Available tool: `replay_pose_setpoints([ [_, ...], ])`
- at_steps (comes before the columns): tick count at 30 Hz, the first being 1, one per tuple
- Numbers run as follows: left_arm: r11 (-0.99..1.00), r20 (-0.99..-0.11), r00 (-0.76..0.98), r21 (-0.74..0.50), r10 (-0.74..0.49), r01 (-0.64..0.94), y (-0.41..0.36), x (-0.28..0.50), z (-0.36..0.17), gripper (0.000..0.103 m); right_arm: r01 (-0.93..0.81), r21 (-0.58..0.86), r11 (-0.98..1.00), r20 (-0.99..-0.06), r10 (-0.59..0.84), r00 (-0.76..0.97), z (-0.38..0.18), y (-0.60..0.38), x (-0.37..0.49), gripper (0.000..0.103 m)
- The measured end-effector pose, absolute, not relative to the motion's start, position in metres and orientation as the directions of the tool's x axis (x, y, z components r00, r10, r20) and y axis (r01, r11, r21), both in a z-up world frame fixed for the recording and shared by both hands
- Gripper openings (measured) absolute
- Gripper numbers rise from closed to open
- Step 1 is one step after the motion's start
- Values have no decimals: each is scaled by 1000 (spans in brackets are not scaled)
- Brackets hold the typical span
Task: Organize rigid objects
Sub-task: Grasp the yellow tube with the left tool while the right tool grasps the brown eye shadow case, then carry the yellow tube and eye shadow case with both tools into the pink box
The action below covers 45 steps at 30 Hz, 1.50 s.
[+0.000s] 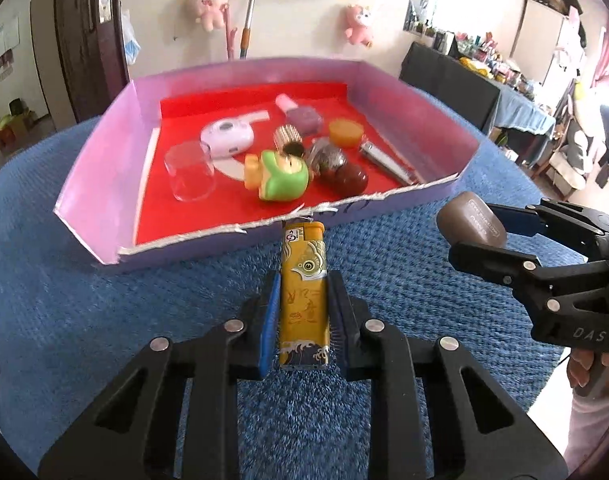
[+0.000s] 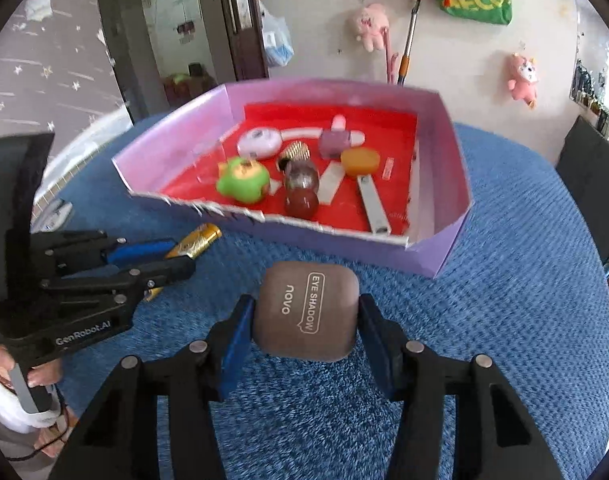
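My left gripper [image 1: 303, 288] is shut on a gold lighter [image 1: 303, 280], held above the blue cloth just before the near wall of the purple box [image 1: 104, 152]. My right gripper [image 2: 304, 312] is shut on a brown eye shadow case [image 2: 306, 314], also above the cloth and short of the box [image 2: 444, 256]. In the left wrist view the right gripper [image 1: 464, 232] with the case [image 1: 470, 220] is at the right. In the right wrist view the left gripper [image 2: 172, 254] with the lighter [image 2: 196, 240] is at the left.
The box has a red floor and holds a green toy [image 1: 278, 178], a clear cup [image 1: 190, 176], a pink round device [image 1: 226, 138], a dark red ball [image 1: 350, 178], an orange disc [image 1: 345, 131] and a metal clip [image 1: 388, 162]. The blue cloth [image 1: 104, 320] covers a round table.
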<state>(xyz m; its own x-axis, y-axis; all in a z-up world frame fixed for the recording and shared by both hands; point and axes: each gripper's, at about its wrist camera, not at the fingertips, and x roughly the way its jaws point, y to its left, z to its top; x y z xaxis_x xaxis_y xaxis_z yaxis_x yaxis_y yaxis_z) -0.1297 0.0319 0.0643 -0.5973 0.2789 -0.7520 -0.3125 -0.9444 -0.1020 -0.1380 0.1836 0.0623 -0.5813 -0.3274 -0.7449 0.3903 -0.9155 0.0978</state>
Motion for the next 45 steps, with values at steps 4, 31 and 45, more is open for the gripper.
replay_pose_setpoints([
  [4,-944,-743,-608,-100,281,-314,29,-122,69,22,390,92,-916,-722,-331,-607,76,184,-128,55],
  [31,-945,-671,-684,-81,286,-316,-3,-188,170,22,385,183,-905,-685,-398,-611,123,194,-173,55],
  [45,-964,-844,-528,58,91,-259,-4,-339,116,22,285,29,-958,-832,-181,-524,108,166,-340,55],
])
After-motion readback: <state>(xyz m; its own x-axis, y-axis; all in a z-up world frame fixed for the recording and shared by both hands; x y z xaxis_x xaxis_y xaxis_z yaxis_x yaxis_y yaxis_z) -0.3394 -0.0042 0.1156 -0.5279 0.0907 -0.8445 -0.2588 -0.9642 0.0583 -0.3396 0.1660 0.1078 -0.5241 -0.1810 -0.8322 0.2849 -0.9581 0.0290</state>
